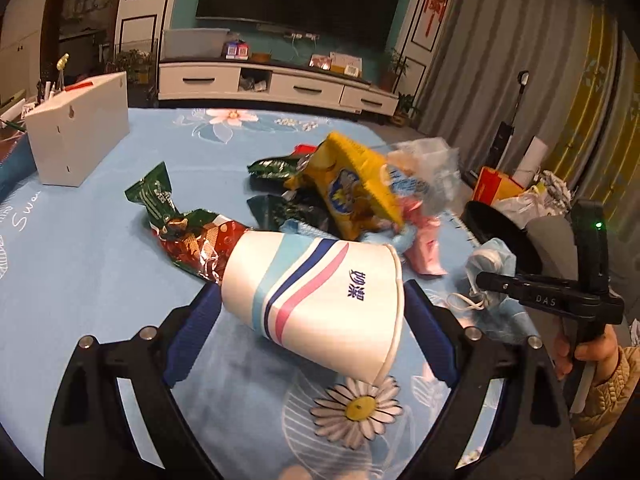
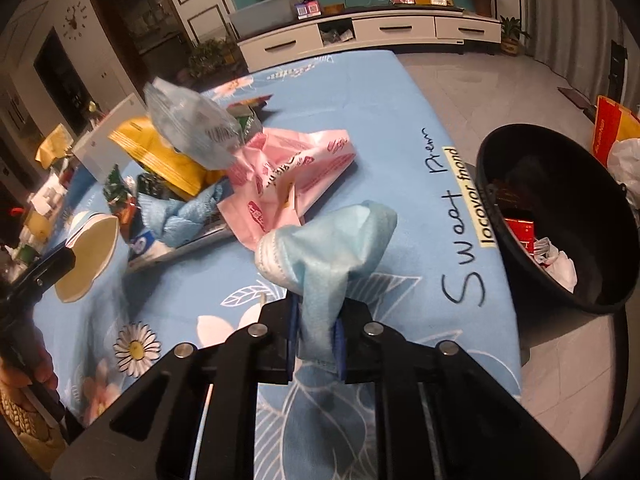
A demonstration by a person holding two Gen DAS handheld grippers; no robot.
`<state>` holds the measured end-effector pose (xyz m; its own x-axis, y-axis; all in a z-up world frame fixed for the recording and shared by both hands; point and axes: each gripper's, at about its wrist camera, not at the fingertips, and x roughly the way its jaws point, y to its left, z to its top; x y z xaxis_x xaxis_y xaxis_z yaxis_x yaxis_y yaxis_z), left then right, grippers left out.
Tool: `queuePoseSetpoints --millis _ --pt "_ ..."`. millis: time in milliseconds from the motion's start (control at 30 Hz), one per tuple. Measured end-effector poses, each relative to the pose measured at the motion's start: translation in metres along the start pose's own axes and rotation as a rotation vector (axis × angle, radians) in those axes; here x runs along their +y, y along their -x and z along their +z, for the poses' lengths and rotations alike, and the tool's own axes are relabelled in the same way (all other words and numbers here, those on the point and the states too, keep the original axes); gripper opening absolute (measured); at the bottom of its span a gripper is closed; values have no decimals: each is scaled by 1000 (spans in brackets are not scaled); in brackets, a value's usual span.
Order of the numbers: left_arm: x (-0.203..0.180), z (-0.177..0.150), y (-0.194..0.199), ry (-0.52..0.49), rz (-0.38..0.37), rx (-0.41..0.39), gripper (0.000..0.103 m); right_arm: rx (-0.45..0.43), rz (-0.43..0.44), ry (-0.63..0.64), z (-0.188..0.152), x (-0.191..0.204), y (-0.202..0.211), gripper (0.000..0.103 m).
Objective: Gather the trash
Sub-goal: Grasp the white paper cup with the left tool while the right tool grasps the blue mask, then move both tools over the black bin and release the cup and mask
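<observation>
- Now the blue face mask [image 2: 320,248] hangs pinched in the right tongs [image 2: 316,344], above the bench [image 2: 400,120] beside the black bin [image 2: 500,184].
- Thin fabric could slip before reaching it.
- Left tongs [image 1: 312,312] pinch the paper cup [image 1: 312,284]; squeezing could crush it.

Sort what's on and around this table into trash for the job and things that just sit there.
For the job:
paper cup between the left gripper fingers
blue face mask pinched in the right gripper
pink wrapper
yellow snack bag
black bin

Lying about:
white box
TV cabinet
</observation>
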<state>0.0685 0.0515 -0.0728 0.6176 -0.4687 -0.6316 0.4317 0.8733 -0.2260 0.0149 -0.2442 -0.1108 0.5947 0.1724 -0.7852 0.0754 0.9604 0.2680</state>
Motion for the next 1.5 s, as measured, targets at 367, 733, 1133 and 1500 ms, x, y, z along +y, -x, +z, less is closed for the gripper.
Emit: queuePoseSetpoints --millis 367,733,1133,1500 --pt "-60 11 32 -64 -93 -54 90 -116 10 -66 2 -31 56 16" --pt "-171 41 -12 -227 -208 -41 90 -222 -35 -208 -7 -106 93 16" --pt "-270 67 -101 -299 -344 32 91 -278 -88 -406 -10 -192 93 18" --pt "-309 72 -177 -298 -349 118 92 -235 -113 -442 -1 -220 56 55"
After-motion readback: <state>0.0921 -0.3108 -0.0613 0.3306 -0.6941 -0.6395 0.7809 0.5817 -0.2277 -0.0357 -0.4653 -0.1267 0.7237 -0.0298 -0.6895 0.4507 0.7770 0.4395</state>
